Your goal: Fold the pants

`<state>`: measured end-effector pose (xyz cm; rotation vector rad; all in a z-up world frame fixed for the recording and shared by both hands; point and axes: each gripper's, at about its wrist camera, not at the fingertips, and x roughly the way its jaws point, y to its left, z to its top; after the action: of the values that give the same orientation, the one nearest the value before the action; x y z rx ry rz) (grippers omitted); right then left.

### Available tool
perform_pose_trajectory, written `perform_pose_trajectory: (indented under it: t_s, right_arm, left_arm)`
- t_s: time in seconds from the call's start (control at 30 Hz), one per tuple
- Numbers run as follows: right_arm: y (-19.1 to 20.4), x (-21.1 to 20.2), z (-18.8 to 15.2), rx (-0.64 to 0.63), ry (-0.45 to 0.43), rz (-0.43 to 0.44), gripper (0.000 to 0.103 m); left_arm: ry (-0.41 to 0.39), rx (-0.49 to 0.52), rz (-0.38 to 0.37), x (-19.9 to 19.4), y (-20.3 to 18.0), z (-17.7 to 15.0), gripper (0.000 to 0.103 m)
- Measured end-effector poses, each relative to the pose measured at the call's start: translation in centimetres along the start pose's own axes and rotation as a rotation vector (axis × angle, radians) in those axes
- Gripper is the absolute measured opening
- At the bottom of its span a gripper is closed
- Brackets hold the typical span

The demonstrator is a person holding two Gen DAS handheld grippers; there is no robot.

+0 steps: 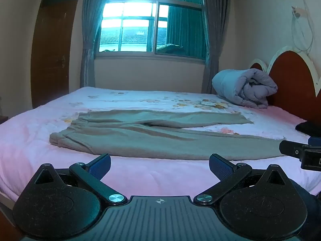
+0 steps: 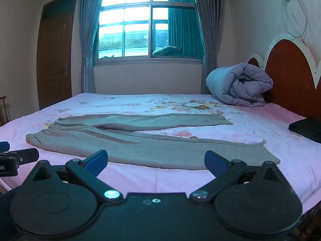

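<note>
Grey-beige pants lie spread flat across the pink floral bed, waistband to the left, both legs running right and splayed apart. My left gripper hovers open over the bed's near edge, short of the nearer leg, with nothing between its blue pads. My right gripper is open too, just before the near leg's hem end. Each gripper's tip shows at the side of the other's view: the right one and the left one.
A rolled lilac-grey quilt sits by the red headboard at the right. A dark folded item lies at the bed's right edge. Behind are a curtained window and a brown door.
</note>
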<state>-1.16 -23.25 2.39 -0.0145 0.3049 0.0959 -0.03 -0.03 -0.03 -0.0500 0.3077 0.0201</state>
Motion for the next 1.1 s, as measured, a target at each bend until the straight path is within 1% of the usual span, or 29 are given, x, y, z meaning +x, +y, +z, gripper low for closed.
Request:
perform_pose_trajectory:
  t_s: [0.5,0.53,1.1]
  right_arm:
    - [0.19,0.03,-0.04,-0.005,-0.002,-0.002,0.097]
    - [0.19,0.05,-0.04,-0.005,-0.002,-0.002,0.097]
    - [0.29,0.11,-0.07,-0.01,-0.002,-0.004,0.097]
  left_arm:
    - [0.009,0.004,-0.002,-0.59,0.36,0.35,0.103]
    - [0.011,0.011,-0.004,0.16,-0.17,0.03,0.103]
    - [0.013,0.022,-0.006,0.25,-0.29,-0.03,0.103]
